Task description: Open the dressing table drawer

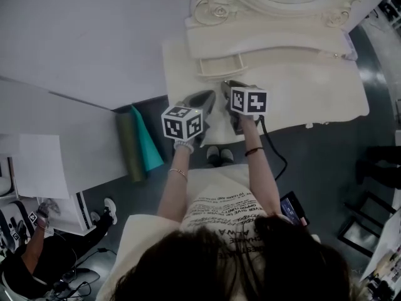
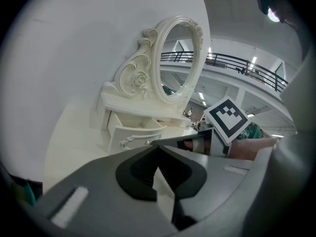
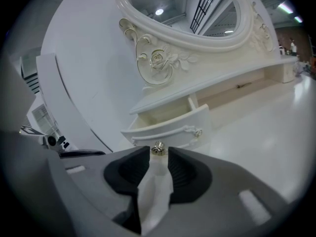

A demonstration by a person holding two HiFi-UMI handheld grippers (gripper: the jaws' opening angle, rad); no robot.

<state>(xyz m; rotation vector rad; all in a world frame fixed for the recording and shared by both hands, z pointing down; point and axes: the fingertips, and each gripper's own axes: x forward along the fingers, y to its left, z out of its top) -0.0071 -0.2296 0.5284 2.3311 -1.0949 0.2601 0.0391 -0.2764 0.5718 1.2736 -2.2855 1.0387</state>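
The cream dressing table [image 1: 326, 93] has a small drawer [image 1: 219, 64] that stands pulled out under the mirror shelf. In the right gripper view the drawer [image 3: 170, 120] shows its hollow inside, and its metal knob [image 3: 158, 148] sits right between the tips of my right gripper [image 3: 158, 154]. Thin gaps show on both sides of the knob, so the jaws stand open around it. My left gripper [image 2: 158, 147] hangs just left of the right one [image 1: 227, 86], above the tabletop. It is shut and empty, and short of the drawer [image 2: 133, 132].
An oval carved mirror [image 3: 182, 14] rises behind the drawer. A white wall panel [image 1: 81, 42] stands to the left. Teal and olive rolls [image 1: 141, 140] lean on the floor beside the table. A person [image 1: 37, 243] crouches at lower left. A dark tablet [image 1: 294, 207] lies on the floor.
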